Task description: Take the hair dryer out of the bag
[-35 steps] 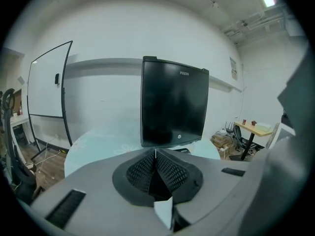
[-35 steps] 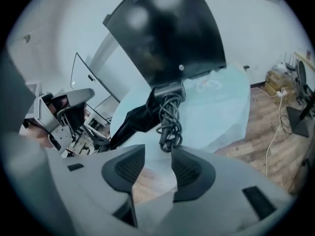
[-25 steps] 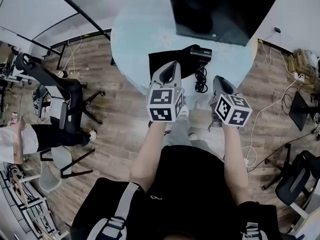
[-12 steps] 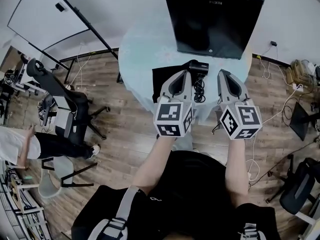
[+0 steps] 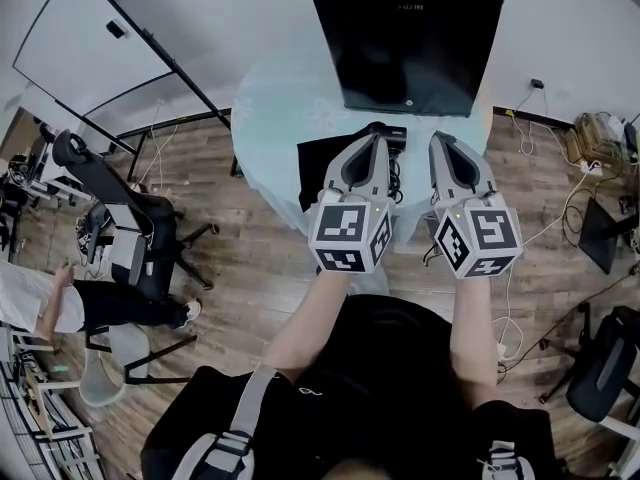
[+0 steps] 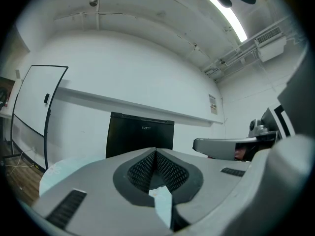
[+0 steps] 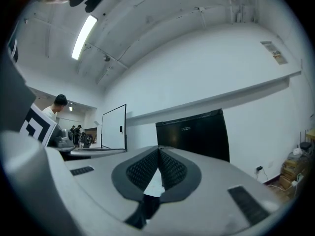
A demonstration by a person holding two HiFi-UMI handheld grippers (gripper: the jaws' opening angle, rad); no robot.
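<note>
Hair dryer (image 5: pixel 397 134) lies on the round table (image 5: pixel 270 88) at the black bag's (image 5: pixel 318 168) edge, seemingly out already. Left gripper (image 5: pixel 377 140) and right gripper (image 5: pixel 441 142) are closed, empty; best kept clear of its cord (image 5: pixel 395 174).

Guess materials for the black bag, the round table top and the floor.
Black bag: likely soft fabric, matte; it lies flat and limp with no shine.
Round table top: pale, smooth and even, possibly laminate or a cloth cover; the head view leaves it open.
Floor: wood or wood-look planks, with visible grain and board seams, low sheen.
</note>
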